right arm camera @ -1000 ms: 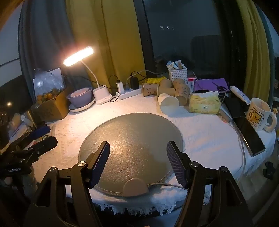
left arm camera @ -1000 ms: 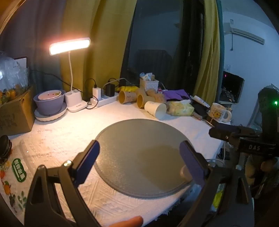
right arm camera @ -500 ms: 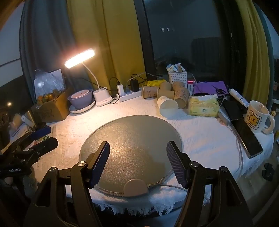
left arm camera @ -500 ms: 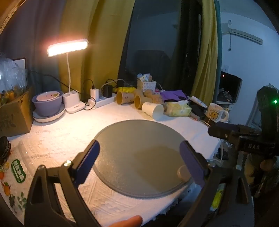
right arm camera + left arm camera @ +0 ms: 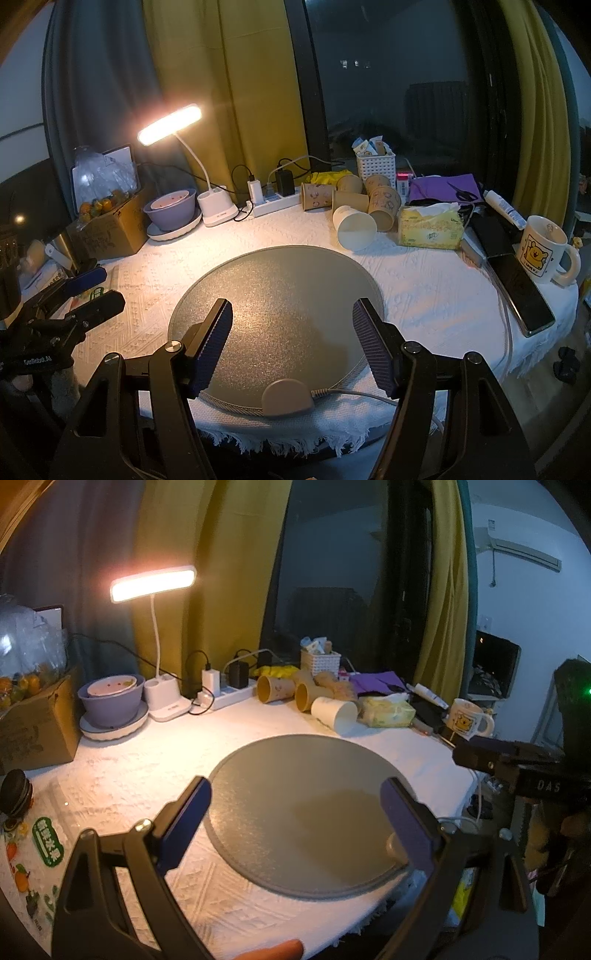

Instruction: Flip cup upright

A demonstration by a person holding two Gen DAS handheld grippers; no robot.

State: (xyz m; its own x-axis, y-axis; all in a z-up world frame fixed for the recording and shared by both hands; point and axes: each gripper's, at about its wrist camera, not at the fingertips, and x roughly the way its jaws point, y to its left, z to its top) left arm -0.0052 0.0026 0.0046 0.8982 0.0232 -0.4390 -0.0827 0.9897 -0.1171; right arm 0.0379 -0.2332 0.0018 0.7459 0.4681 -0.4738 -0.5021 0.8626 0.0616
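A white paper cup (image 5: 354, 227) lies on its side behind the round grey mat (image 5: 275, 295), mouth toward me; it also shows in the left wrist view (image 5: 334, 710). Several brown paper cups (image 5: 382, 203) lie or stand behind it. My right gripper (image 5: 291, 339) is open and empty over the mat's near edge. My left gripper (image 5: 295, 812) is open and empty over the grey mat (image 5: 303, 812). The left gripper also shows at the left of the right wrist view (image 5: 88, 291), and the right gripper at the right of the left wrist view (image 5: 491, 760).
A lit desk lamp (image 5: 218, 210), a purple bowl on a plate (image 5: 171, 212), a power strip (image 5: 273, 203) and a cardboard box (image 5: 107, 229) stand at the back left. A tissue pack (image 5: 430, 225), a phone (image 5: 517, 280) and a mug (image 5: 543, 249) are at the right.
Both grippers have drawn back slightly from the table; the view is a little wider. Nothing on the table has moved.
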